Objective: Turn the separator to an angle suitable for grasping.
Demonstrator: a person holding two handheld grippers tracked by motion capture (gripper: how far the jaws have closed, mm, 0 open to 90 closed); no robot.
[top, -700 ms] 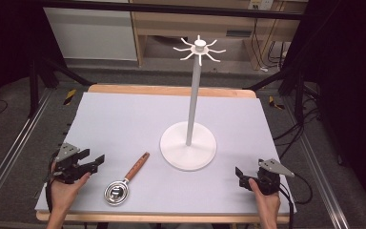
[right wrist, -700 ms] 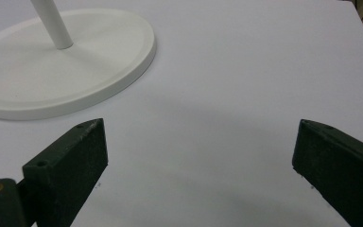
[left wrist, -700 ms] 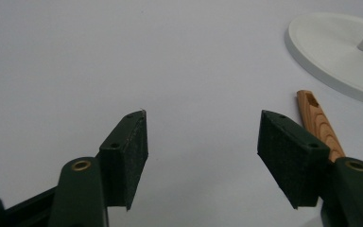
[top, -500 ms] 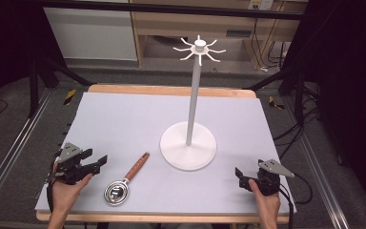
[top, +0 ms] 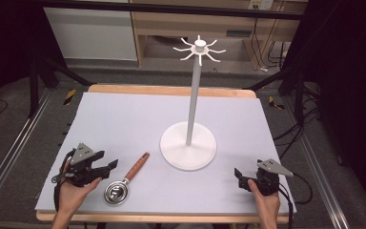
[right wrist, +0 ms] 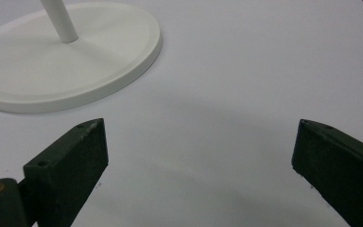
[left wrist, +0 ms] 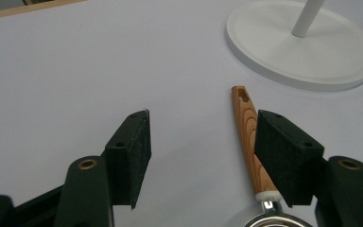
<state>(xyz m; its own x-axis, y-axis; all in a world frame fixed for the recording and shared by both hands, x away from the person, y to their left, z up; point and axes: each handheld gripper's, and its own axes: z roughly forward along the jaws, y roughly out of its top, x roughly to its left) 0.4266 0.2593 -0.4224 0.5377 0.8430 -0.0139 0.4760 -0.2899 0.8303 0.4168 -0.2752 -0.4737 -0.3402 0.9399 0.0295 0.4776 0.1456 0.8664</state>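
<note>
My left gripper [left wrist: 196, 142] has its jaws spread wide over bare mat, nothing between them; its own view shows the strainer's [top: 124, 181] grained wooden handle [left wrist: 248, 137] just beside one black pad, slotted at the tip. My right gripper [right wrist: 198, 161] is wide apart too. From above, the strainer's shiny round bowl lies near the table's [top: 124, 119] front-left corner, beside the white stand's [top: 189, 145] smooth disc base.
</note>
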